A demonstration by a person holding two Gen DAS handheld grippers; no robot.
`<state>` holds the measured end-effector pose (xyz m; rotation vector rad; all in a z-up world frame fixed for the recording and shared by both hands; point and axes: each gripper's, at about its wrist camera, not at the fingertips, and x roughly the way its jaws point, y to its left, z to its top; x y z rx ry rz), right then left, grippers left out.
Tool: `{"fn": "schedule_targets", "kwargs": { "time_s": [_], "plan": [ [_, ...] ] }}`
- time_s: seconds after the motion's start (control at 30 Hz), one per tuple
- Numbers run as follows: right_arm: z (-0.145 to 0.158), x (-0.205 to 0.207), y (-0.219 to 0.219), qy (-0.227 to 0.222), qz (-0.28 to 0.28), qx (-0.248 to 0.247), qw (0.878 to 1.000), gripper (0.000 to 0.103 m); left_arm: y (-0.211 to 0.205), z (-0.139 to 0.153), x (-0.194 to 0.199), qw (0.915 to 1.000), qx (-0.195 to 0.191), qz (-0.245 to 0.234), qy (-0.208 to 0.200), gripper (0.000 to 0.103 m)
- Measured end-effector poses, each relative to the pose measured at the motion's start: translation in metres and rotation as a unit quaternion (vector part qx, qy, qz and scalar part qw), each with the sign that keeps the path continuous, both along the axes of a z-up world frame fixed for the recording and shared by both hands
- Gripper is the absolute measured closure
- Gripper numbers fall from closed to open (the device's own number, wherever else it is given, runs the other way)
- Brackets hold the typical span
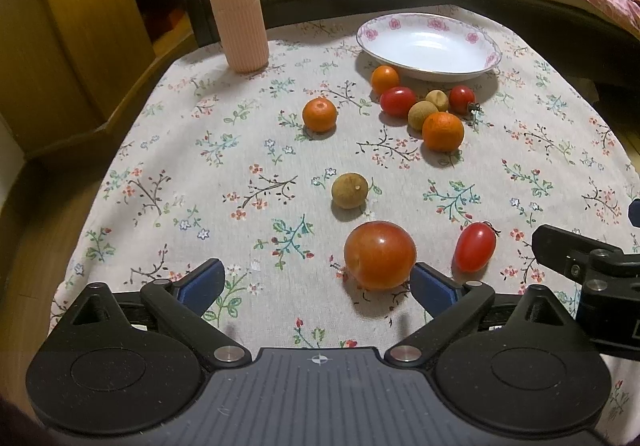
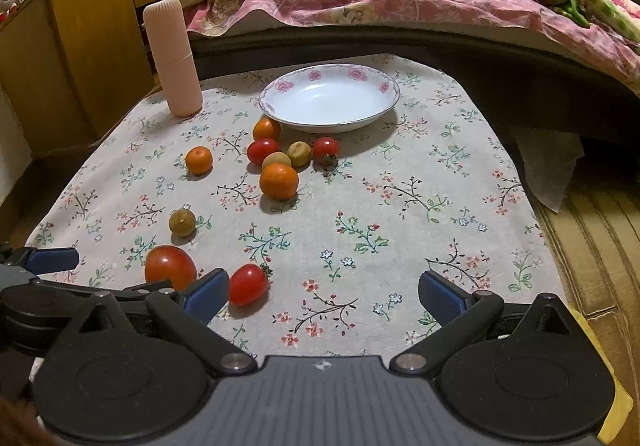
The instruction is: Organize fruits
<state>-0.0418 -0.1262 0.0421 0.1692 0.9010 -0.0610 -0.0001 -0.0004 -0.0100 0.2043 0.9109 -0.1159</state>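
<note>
Here the big tomato (image 1: 379, 254) touches the left gripper's (image 1: 316, 282) right jaw.

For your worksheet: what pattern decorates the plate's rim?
Pink flowers on white plate, clearest in right wrist view.

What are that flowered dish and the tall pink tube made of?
Dish: likely glazed porcelain, glossy white with printed pink roses and a thin dark rim line. Pink tube: probably matte plastic or silicone, finely ribbed, without shine, with a seam around its middle.
</note>
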Motion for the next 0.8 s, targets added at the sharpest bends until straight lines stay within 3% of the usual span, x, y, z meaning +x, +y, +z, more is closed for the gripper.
{"fn": "schedule_targets", "kwargs": {
  "time_s": [0.8],
  "plan": [
    [-0.0039, 0.0026, 0.0026, 0.015, 0.016, 0.006, 1.000, 0.002, 0.0034, 0.0028, -0.0001, 1.0000, 0.006, 0.000, -0.004, 0.003]
  ]
}}
